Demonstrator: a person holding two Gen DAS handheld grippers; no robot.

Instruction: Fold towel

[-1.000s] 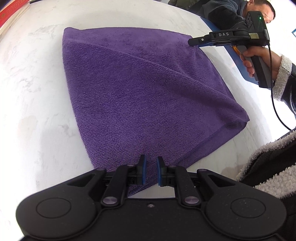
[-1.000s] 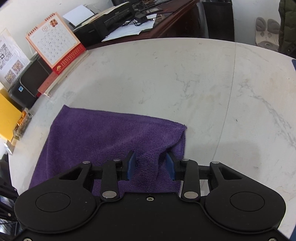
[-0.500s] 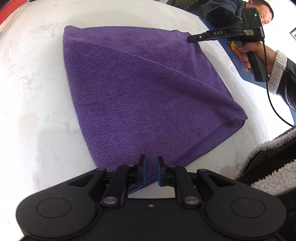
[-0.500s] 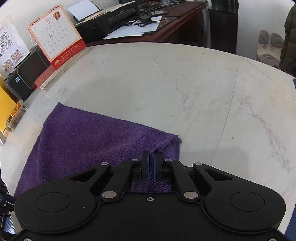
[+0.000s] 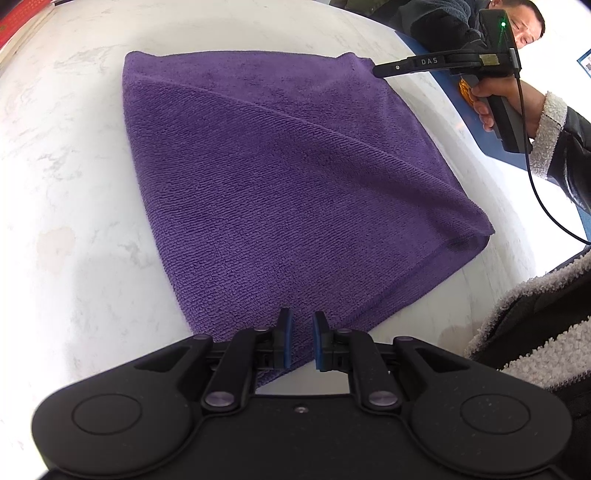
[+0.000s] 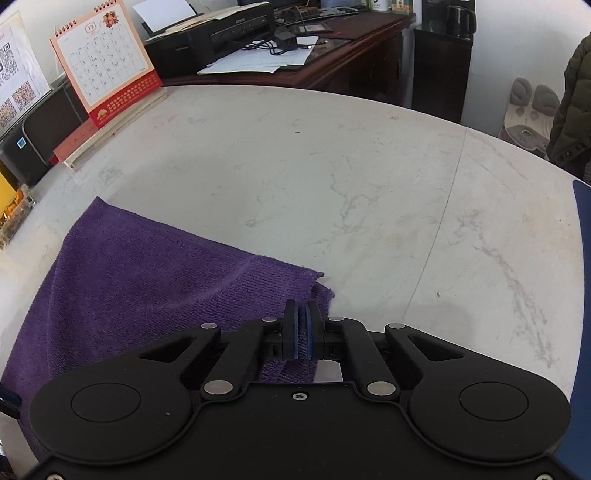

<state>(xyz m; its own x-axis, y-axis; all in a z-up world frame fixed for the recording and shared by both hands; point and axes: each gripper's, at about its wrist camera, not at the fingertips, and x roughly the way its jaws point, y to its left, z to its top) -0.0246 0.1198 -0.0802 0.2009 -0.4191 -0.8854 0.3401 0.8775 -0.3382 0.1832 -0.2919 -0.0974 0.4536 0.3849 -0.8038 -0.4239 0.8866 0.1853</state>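
Note:
A purple towel, folded over on itself, lies on the white marble table. My left gripper hovers at its near corner, jaws a narrow gap apart; towel edge and bare table show between them. In the left wrist view my right gripper pinches the far right corner, and a hand holds it. In the right wrist view the right gripper is shut on that towel corner, with purple cloth squeezed between the blue pads. The corner is raised a little.
A desk calendar, a printer and papers stand beyond the table's far edge. A fleece-trimmed sleeve and jacket are at the right in the left wrist view. A blue object sits at the table's right edge.
My right gripper went from open around the towel's corner to shut on it, then drew that corner up slightly. The left gripper has kept its place and its gap.

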